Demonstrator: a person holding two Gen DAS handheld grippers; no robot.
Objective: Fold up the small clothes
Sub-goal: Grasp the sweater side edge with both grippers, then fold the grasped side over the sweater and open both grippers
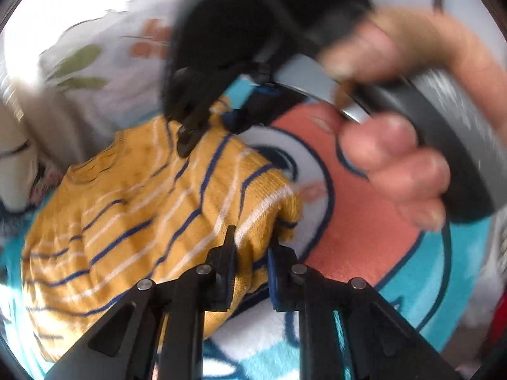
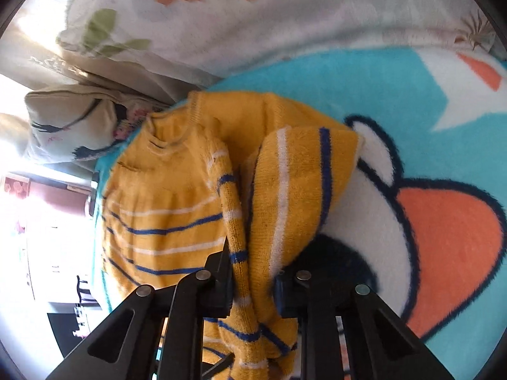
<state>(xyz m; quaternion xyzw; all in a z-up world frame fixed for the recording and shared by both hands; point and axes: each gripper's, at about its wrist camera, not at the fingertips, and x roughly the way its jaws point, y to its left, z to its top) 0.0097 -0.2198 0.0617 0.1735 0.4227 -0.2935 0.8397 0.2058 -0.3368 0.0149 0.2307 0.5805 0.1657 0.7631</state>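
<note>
A small yellow sweater (image 1: pixel 133 209) with blue and white stripes lies on a teal cartoon blanket (image 1: pixel 427 291). My left gripper (image 1: pixel 252 272) is shut on the sweater's edge, with cloth bunched between its fingers. In the left wrist view the right gripper (image 1: pixel 190 133), held by a bare hand (image 1: pixel 396 171), hangs over the sweater's far side. In the right wrist view my right gripper (image 2: pixel 253 281) is shut on a fold of the sweater (image 2: pixel 164 209), with a sleeve (image 2: pixel 234 209) and folded part lifted over the body.
A floral white pillow (image 2: pixel 285 15) lies at the blanket's (image 2: pixel 396 88) far edge. A beige cushion (image 2: pixel 69 120) sits at the left. The bed's left edge drops off to a bright room.
</note>
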